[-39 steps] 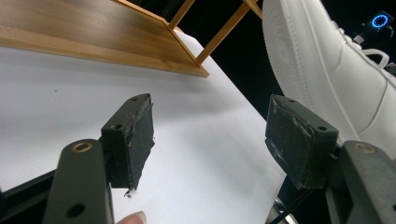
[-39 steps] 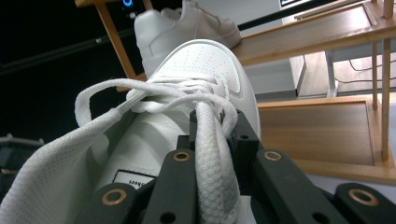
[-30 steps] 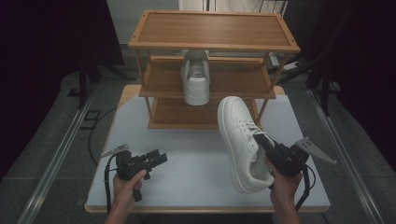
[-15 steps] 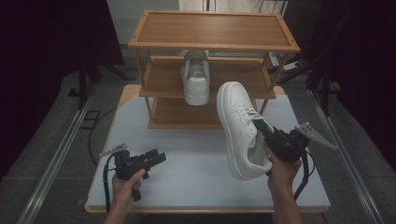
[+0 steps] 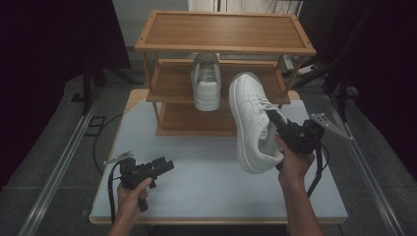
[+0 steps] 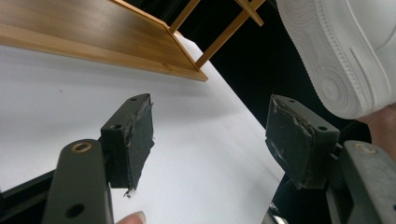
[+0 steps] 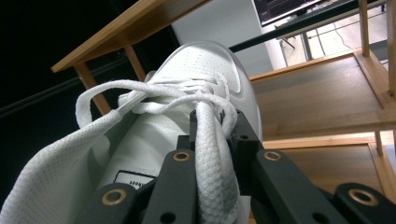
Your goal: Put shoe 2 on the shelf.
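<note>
Before rack (image 5: 223, 46): held sneaker (image 5: 251, 123); second shoe (image 5: 206, 86) on middle shelf.

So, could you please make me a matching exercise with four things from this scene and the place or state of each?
Things:
1. held shoe
2. second shoe
3. left tongs
4. right tongs

States:
A. open, low over the table
B. on the middle shelf of the rack
C. lifted off the table, toe toward the rack
D. shut on the tongue

Pairs: 1-C, 2-B, 3-A, 4-D
</note>
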The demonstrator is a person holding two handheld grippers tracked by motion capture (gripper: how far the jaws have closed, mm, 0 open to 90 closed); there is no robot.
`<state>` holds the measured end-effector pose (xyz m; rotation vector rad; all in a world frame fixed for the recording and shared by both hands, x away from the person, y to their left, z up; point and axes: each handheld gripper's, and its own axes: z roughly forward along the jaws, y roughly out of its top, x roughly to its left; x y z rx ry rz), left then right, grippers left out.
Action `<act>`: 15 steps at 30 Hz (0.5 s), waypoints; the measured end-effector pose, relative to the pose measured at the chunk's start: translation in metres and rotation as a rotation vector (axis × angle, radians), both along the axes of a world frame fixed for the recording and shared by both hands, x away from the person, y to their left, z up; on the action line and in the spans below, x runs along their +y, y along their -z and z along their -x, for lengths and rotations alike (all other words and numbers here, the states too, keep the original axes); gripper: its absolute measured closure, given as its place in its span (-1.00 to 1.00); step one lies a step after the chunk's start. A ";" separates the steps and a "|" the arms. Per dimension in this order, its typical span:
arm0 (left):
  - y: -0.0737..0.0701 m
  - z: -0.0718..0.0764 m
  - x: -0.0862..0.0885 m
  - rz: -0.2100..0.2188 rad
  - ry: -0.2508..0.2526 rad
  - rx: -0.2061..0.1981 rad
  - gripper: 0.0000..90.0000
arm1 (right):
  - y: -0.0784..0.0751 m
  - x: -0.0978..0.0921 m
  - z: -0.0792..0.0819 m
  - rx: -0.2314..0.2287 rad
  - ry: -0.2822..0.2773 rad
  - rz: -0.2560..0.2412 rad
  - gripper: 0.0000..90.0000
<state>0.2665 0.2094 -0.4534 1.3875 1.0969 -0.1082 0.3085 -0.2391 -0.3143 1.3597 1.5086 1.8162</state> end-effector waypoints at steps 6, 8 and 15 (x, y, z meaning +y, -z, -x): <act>-0.001 0.000 0.004 0.002 -0.009 -0.002 -0.29 | -0.010 0.006 -0.022 0.027 0.030 0.012 0.84; -0.001 0.000 0.003 0.002 -0.004 -0.001 -0.29 | -0.014 0.009 -0.030 0.035 0.039 0.024 0.84; -0.004 0.001 0.008 0.017 -0.012 -0.008 -0.29 | -0.023 0.019 -0.056 0.057 0.074 0.043 0.84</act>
